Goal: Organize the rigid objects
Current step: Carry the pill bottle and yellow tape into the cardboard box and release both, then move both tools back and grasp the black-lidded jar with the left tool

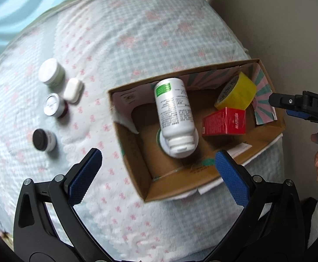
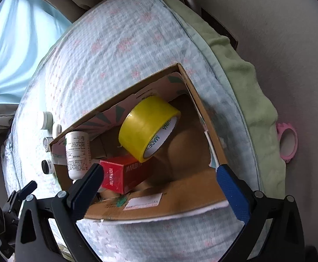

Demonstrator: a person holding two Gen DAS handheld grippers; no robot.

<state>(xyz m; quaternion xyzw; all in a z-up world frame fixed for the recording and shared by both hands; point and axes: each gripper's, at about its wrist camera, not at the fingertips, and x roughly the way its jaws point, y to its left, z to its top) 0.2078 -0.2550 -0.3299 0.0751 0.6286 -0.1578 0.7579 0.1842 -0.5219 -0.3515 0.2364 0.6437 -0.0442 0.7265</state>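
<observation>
An open cardboard box (image 1: 135, 166) (image 2: 204, 118) sits on the bed. Inside it are a white bottle with a green label (image 1: 173, 113) (image 2: 77, 152), a yellow tape roll (image 1: 237, 92) (image 2: 148, 126) and a red carton (image 1: 224, 121) (image 2: 119, 174). The bottle is tilted, its cap end low over a round white thing. My left gripper (image 1: 158, 174) is open and empty above the box's near left corner. My right gripper (image 2: 160, 185) is open and empty over the box's near wall; it also shows at the right edge of the left wrist view (image 1: 289, 103).
On the checked bedcover (image 1: 137, 32), left of the box, lie a white jar (image 1: 51, 72), a small white case (image 1: 72, 90), a silver-lidded jar (image 1: 54, 105) and a black-lidded jar (image 1: 43, 140). A pink tape ring (image 2: 287, 142) lies beyond the bed's right edge.
</observation>
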